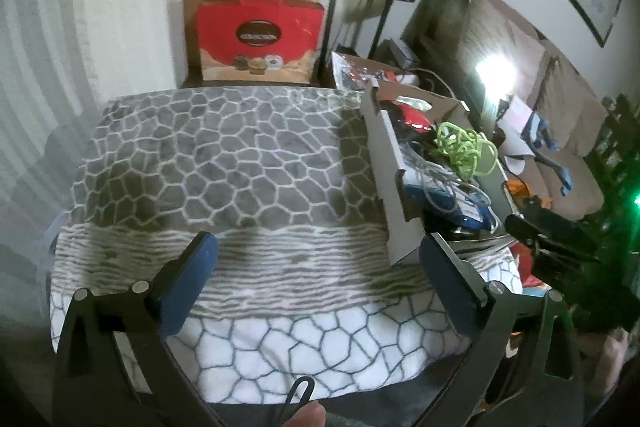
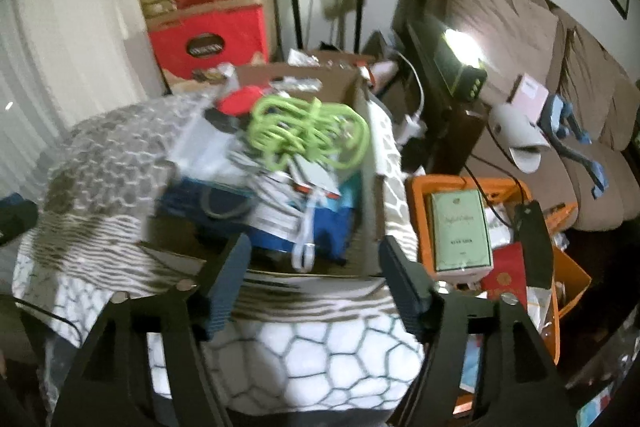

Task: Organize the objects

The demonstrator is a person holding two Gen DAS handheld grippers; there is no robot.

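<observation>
I am holding both tongs wide apart, and neither one is gripping anything. The left gripper (image 1: 320,291) is hovering over the bare patterned blanket (image 1: 224,155) in the lower middle of its frame. The right gripper (image 2: 314,283) is pointing at the near edge of the cardboard box (image 2: 366,163), which is sitting on the blanket at the centre of the right view. The box is overfull: a tangled green cable (image 2: 308,135) is lying on top, and a white cable (image 2: 304,243) is hanging toward the near wall.

I am judging that the cables are the risk. If I pull the green one, its loops may drag neighbouring papers out of the box. The orange bin (image 2: 416,195), lower right beside the box, is holding a pale green carton (image 2: 460,231) that a careless swing could knock.
</observation>
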